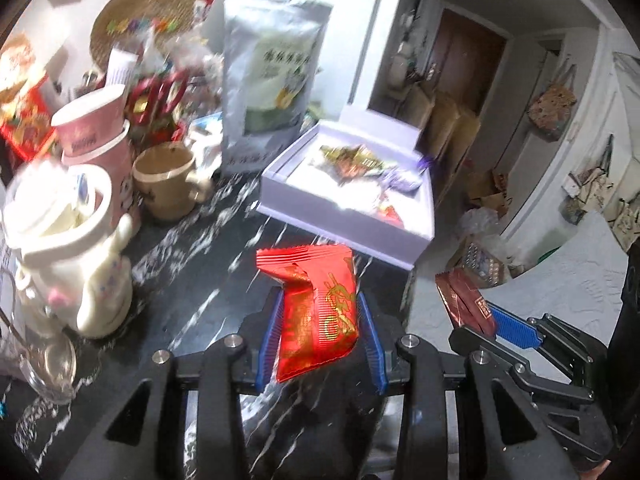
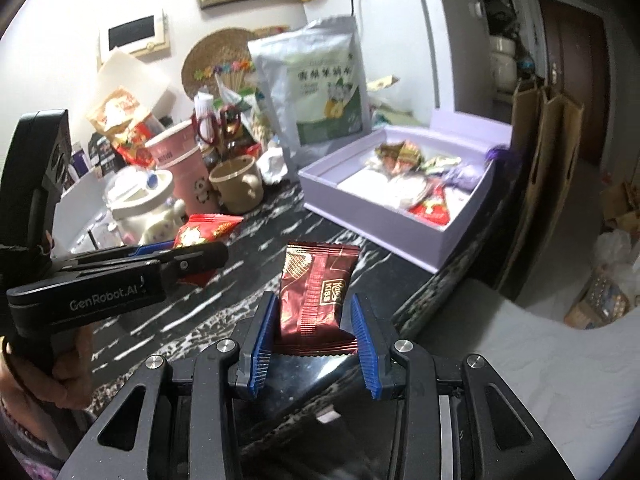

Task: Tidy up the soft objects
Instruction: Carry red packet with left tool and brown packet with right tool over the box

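Above the dark bench (image 1: 192,264), the left tool (image 1: 320,332) clamps a bright red packet (image 1: 316,312), its long axis running away from the camera. The right tool (image 2: 316,336) grips a dark red packet (image 2: 316,292), likewise lengthwise, pointing toward the lilac box (image 2: 360,220).

white walls (image 2: 60,20), brown door (image 1: 468,64), black marbled tabletop (image 2: 240,292).

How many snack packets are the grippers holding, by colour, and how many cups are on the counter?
Bright red packet, in left gripper: 1
Dark red packet, in right gripper: 1
Pink cup: 1
Tan cup: 1
Total: 4
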A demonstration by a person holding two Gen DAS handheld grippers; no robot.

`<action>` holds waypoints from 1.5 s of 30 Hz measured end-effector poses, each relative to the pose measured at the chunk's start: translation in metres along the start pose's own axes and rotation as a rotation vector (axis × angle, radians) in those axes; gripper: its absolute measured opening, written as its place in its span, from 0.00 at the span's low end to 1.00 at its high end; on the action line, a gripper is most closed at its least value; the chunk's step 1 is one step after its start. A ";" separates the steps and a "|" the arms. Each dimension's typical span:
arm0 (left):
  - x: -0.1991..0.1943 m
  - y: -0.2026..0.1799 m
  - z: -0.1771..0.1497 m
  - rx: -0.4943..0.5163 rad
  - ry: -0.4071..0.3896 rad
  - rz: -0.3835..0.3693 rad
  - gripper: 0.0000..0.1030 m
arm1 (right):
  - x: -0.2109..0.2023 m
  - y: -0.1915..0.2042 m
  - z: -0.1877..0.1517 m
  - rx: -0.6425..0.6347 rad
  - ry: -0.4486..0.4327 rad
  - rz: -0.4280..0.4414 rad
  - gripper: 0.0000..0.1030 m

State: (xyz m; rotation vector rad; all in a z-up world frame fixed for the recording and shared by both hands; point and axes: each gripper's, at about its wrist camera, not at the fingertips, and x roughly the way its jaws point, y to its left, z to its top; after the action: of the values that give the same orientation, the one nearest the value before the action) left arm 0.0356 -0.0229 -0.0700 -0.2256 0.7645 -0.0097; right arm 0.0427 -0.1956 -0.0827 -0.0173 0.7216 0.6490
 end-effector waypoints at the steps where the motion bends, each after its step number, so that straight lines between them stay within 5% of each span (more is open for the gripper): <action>1: -0.004 -0.004 0.004 0.011 -0.016 -0.008 0.36 | -0.006 -0.001 0.002 0.001 -0.012 -0.003 0.36; 17: -0.060 -0.067 0.073 0.202 -0.277 -0.080 0.36 | -0.086 -0.013 0.055 -0.074 -0.243 -0.116 0.36; 25: -0.064 -0.085 0.111 0.237 -0.346 -0.082 0.36 | -0.102 -0.033 0.087 -0.105 -0.310 -0.109 0.36; 45: -0.001 -0.093 0.195 0.220 -0.323 -0.021 0.36 | -0.056 -0.088 0.169 -0.166 -0.352 -0.096 0.36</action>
State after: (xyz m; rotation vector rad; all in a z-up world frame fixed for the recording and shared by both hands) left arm 0.1757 -0.0751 0.0866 -0.0239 0.4347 -0.0750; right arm 0.1629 -0.2579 0.0622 -0.0877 0.3247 0.5982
